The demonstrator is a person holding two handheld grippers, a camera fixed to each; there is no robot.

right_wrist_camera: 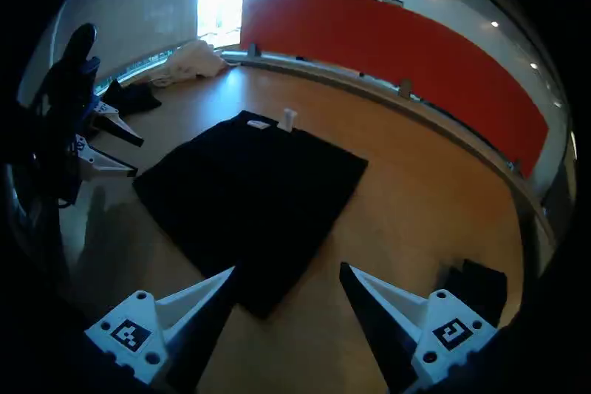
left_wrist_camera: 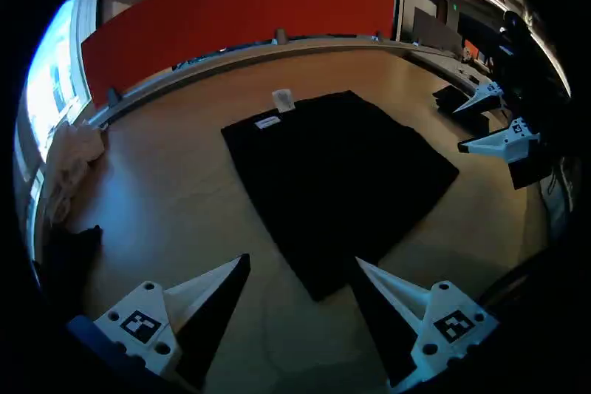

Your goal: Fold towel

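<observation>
A black towel (left_wrist_camera: 336,179) lies flat mid-frame on the wooden worktop (left_wrist_camera: 162,194). Left claw (left_wrist_camera: 301,259) and right claw (right_wrist_camera: 287,267) hover open, empty — each should pinch one near corner evenly.

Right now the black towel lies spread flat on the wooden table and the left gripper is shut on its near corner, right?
Not quite. The left gripper is open, its fingers apart either side of that corner, not clamped on it. The black towel does lie spread flat on the wooden table. The left gripper view shows this.
</observation>
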